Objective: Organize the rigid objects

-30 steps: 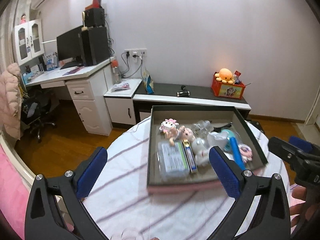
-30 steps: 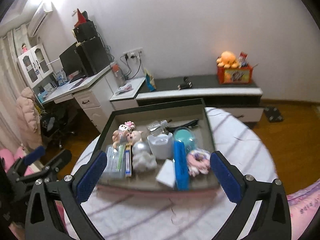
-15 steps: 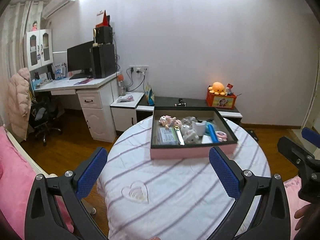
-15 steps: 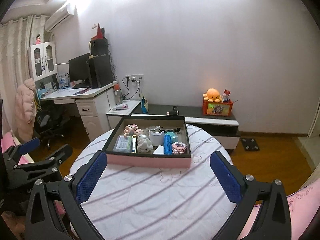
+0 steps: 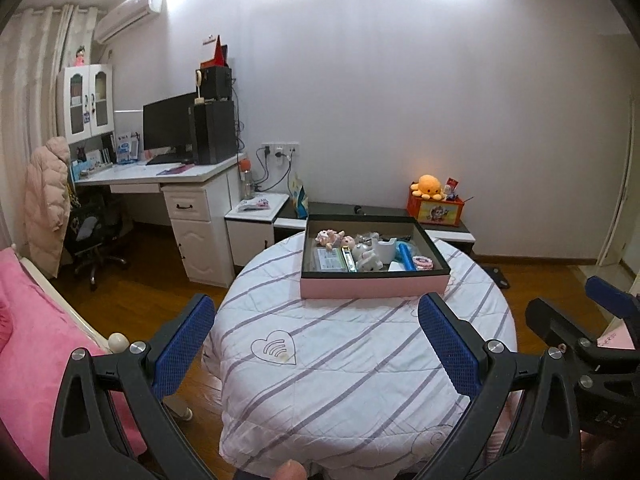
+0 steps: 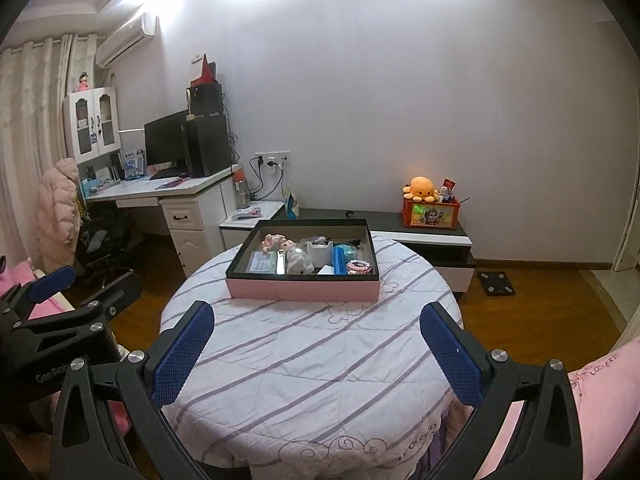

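Box (image 6: 302, 290) of trinkets, cloth lettering unreadable

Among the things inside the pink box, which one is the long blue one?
The blue bar, lying lengthwise right of the white cup; the others are pale or pink.

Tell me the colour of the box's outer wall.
Pink outer wall on the box, dark rim and inside; the right wrist view shows it best.
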